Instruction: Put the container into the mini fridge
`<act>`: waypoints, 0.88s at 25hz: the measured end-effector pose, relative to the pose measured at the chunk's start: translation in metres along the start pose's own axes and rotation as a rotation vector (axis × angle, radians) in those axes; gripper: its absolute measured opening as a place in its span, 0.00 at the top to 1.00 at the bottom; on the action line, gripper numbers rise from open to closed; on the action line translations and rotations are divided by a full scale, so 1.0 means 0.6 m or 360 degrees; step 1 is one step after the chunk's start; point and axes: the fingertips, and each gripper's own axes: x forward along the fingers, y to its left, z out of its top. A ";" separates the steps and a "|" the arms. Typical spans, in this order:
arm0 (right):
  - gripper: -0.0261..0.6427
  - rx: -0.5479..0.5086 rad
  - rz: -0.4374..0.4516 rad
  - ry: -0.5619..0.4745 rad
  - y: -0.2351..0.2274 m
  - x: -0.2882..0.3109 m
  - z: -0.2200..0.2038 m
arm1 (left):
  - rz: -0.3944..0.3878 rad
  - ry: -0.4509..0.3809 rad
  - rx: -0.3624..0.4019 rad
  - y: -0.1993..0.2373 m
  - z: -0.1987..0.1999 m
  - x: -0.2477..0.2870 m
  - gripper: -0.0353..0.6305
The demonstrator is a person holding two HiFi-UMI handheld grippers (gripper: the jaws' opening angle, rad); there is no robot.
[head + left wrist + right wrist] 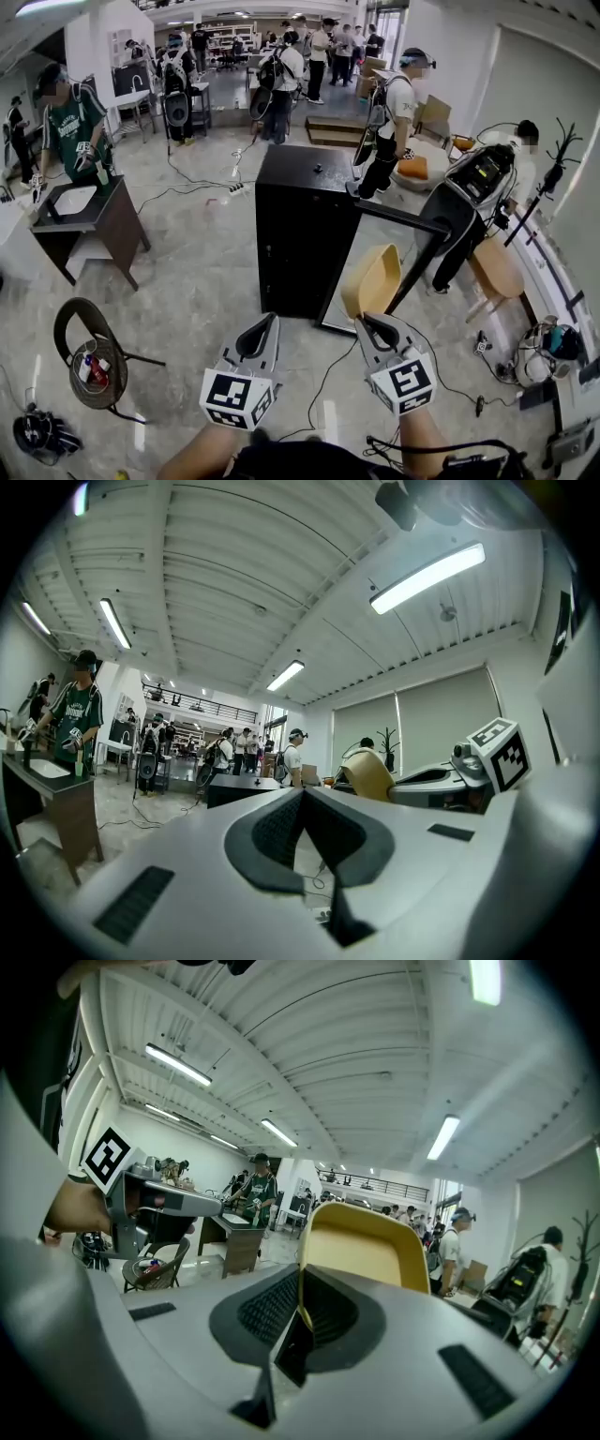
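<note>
While the right gripper (367,322) clamps the container (373,279) by its rim just before the open mini fridge (302,230), nearer its door side, the left gripper (269,323) hangs closed, empty

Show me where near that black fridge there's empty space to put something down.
The top of the black mini fridge is nearly bare, save one small dark item. The grey floor between it and the brown desk is open. Right of the open door, a wooden stool and a person crowd in.
</note>
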 end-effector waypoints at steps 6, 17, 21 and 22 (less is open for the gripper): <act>0.92 -0.0001 -0.0002 0.0022 0.011 0.010 0.004 | -0.0028 -0.0006 0.0003 0.009 0.004 0.000 0.93; 0.92 0.0008 -0.0047 0.0045 0.028 0.038 0.013 | -0.0105 0.0000 0.0029 0.042 0.004 0.001 0.93; 0.92 -0.0004 -0.0063 0.0072 0.042 0.047 0.015 | -0.0125 -0.0009 0.0028 0.058 0.003 -0.004 0.93; 0.92 -0.0007 -0.0064 0.0075 0.048 0.050 0.016 | -0.0127 -0.0015 0.0024 0.065 0.003 -0.007 0.93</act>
